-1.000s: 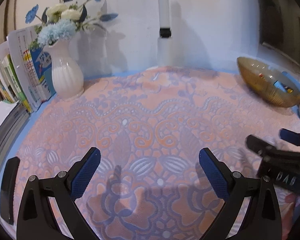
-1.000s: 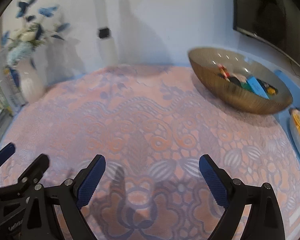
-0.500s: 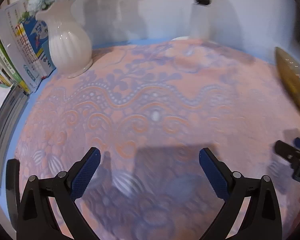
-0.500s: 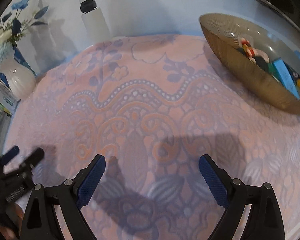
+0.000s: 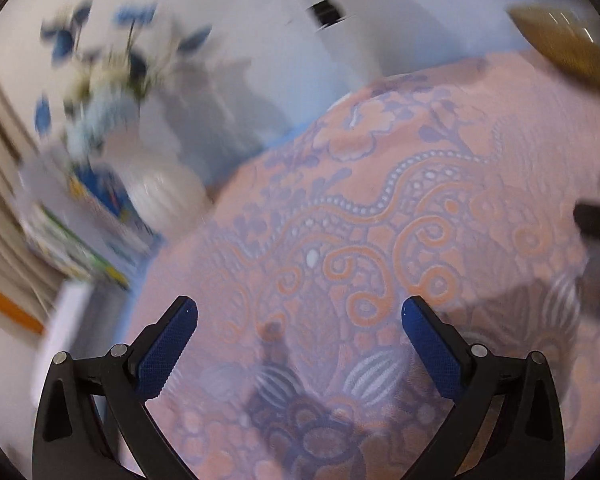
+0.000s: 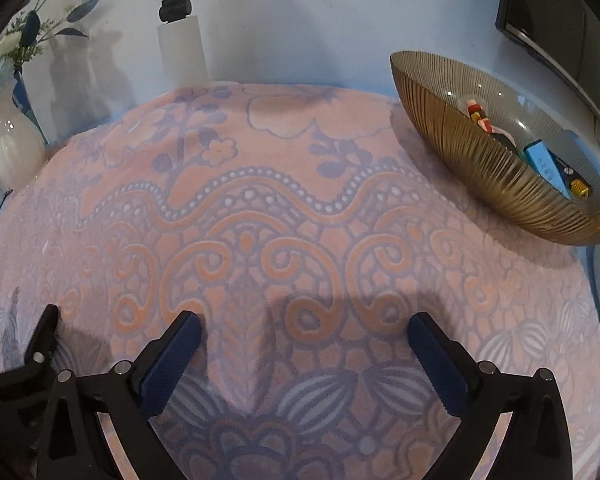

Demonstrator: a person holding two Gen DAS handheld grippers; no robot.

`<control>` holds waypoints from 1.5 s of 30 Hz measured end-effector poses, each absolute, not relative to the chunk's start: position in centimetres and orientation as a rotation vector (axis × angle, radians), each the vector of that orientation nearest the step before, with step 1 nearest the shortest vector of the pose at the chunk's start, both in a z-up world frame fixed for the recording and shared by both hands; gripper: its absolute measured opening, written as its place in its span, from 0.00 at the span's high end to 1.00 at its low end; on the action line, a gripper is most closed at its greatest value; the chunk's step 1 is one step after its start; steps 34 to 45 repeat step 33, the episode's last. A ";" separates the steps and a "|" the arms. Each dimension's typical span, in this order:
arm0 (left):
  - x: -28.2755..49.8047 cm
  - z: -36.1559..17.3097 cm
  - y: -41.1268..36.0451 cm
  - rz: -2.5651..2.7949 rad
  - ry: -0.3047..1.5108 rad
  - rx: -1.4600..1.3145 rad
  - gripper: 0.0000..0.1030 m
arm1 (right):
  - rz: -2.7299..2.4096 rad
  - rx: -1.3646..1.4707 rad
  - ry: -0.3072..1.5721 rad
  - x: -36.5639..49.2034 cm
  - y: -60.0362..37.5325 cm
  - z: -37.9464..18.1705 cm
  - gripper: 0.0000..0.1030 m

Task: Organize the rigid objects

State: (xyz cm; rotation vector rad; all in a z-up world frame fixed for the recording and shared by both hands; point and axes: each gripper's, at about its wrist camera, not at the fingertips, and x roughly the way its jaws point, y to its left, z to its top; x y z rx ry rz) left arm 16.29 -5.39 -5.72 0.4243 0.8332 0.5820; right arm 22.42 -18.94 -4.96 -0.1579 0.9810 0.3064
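The left tool (image 5: pixel 299 316) has been swung left since the earlier frame, its view now tilted and blurred; both it and the right tool (image 6: pixel 304 334) are held spread wide and empty. The rigid objects (image 6: pixel 542 160) are seen inside the ribbed bowl (image 6: pixel 476 160) at the far right of the desk (image 6: pixel 260 216), with the vase (image 6: pixel 14 140) at far left.

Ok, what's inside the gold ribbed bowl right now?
In the gold ribbed bowl lie a blue box, a red-and-white piece and a small yellow piece. The near wall hides the bottom, so anything lower down cannot be seen.
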 end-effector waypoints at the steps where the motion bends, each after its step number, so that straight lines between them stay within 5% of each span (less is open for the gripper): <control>1: 16.4 -5.8 -5.6 0.564 0.822 0.456 0.01 | 0.313 -0.163 0.985 22.4 -19.0 -4.9 0.00; 13: 15.9 -6.1 2.4 0.401 0.923 -0.219 0.00 | 0.327 -0.170 0.972 22.6 -18.8 -5.0 0.00; 45: 15.4 -6.2 1.9 0.388 0.914 -0.210 0.00 | 0.332 -0.150 0.945 22.2 -19.2 -4.8 0.00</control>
